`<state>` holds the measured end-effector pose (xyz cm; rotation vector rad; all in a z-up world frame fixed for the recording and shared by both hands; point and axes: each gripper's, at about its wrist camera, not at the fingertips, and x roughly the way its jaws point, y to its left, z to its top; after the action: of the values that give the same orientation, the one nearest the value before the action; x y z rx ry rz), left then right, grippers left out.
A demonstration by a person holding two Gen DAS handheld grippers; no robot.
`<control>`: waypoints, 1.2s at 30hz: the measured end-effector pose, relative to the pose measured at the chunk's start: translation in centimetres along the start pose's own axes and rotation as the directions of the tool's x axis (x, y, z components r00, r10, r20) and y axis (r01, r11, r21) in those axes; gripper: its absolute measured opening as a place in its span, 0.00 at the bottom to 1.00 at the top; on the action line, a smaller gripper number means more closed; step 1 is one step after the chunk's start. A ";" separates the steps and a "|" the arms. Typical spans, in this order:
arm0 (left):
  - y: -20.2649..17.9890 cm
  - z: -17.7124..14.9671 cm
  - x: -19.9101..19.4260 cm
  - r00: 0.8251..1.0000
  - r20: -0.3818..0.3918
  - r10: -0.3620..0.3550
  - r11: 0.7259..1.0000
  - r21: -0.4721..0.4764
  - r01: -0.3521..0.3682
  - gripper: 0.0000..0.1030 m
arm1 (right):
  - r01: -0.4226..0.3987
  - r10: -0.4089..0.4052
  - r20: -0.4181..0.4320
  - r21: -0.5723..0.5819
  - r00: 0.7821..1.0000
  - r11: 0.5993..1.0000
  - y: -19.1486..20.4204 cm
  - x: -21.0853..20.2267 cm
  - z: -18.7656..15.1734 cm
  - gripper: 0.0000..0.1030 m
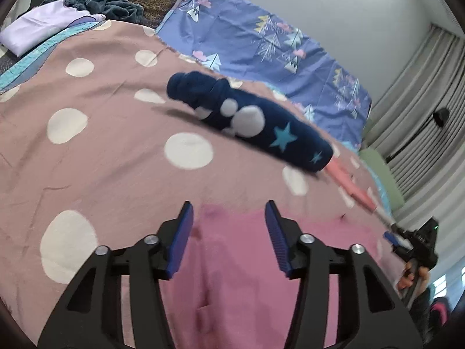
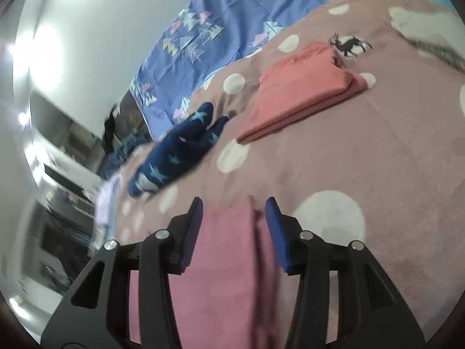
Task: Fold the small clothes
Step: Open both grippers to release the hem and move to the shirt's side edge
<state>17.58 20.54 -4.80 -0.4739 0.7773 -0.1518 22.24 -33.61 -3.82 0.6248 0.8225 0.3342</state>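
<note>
both the left gripper (image 1: 229, 212) and right gripper (image 2: 234, 206) stand half open, jaws clear of the pink garment (image 1: 247, 261); smooth its fold flat before regripping.

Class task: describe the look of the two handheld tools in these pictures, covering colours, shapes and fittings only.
Both the left tool and the right tool have a black angular frame with triangular cut-outs and round silver bolt heads. Each carries two flat fingers faced with ribbed blue pads. No cables show. In the left view, the right tool's body is black with a small green light.

Black gripper frames (image 1: 229, 232), ribbed blue fingers (image 1: 181, 238), silver screws
</note>
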 end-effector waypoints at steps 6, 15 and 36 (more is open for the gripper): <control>2.0 -1.3 1.0 0.998 -0.056 0.037 0.999 0.003 -0.036 0.53 | 0.038 -0.039 -0.039 -0.047 0.998 0.998 -0.6 1.3 -0.7 0.45; 2.6 -2.9 0.1 0.994 -0.061 0.089 0.996 0.010 -0.088 0.57 | 0.061 -0.064 -0.068 -0.048 0.996 0.997 -1.0 2.2 -1.7 0.45; -5.0 -3.4 -2.6 0.967 0.061 0.247 0.924 0.285 -0.254 0.57 | -0.013 0.001 -0.049 -0.241 0.999 0.970 4.8 1.6 0.5 0.44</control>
<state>13.52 15.71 -2.89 -0.0941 0.7704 -0.0202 23.41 -29.27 -1.42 0.3929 0.8111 0.4501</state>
